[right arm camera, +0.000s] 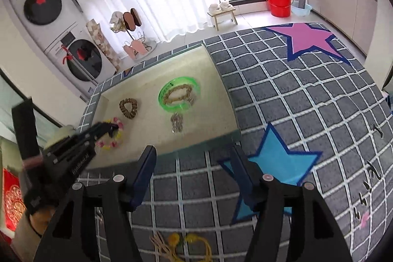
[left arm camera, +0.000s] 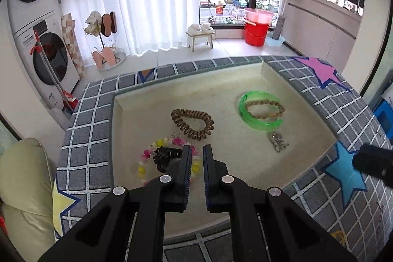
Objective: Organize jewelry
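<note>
Our left gripper [left arm camera: 197,151] hovers over the tray [left arm camera: 118,114], fingers nearly pressed together with a narrow gap and nothing between them, tips just beside the flower bracelet [left arm camera: 147,156] and black clip [left arm camera: 163,155]. Our right gripper [right arm camera: 194,154] waits, fingers spread wide and empty, above the checked mat [right arm camera: 294,114]. A yellow bracelet [right arm camera: 194,241] lies under its fingers (outside the tray). We judge it next: descend, pinch, carry it in.

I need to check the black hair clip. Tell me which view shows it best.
Left wrist view: the black hair clip lies close, inside the flower bracelet. In the right wrist view the left gripper mostly hides it.
</note>
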`<state>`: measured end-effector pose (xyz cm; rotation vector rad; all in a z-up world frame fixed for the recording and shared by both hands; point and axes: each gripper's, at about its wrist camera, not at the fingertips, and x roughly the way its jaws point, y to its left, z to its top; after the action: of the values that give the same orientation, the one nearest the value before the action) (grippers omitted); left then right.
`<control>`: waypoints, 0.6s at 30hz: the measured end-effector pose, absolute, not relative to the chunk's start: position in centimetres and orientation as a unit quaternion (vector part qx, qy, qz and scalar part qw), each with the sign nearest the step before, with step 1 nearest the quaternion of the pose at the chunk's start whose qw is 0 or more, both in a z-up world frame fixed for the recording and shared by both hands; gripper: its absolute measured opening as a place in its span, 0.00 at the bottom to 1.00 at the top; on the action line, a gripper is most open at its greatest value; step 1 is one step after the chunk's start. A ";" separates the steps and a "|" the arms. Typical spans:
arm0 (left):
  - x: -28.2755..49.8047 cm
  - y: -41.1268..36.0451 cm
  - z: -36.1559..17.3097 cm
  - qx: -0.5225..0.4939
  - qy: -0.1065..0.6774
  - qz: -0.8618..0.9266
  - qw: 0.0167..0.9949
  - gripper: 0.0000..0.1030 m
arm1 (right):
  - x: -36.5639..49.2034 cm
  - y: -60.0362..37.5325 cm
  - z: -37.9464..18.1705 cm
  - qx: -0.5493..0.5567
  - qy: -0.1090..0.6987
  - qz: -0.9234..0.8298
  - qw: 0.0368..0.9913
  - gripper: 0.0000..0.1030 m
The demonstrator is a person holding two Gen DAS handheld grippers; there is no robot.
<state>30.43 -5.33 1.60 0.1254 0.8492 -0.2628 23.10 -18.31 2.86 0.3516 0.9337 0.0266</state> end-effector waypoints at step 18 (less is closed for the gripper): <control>24.5 -1.0 1.3 0.040 0.388 -0.101 0.915 1.00 | 16.5 -17.1 4.3 0.167 0.420 0.013 0.892 1.00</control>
<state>24.45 -0.95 1.33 0.0817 0.7994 -0.2077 16.51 -17.08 4.33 0.3463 0.8720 0.0272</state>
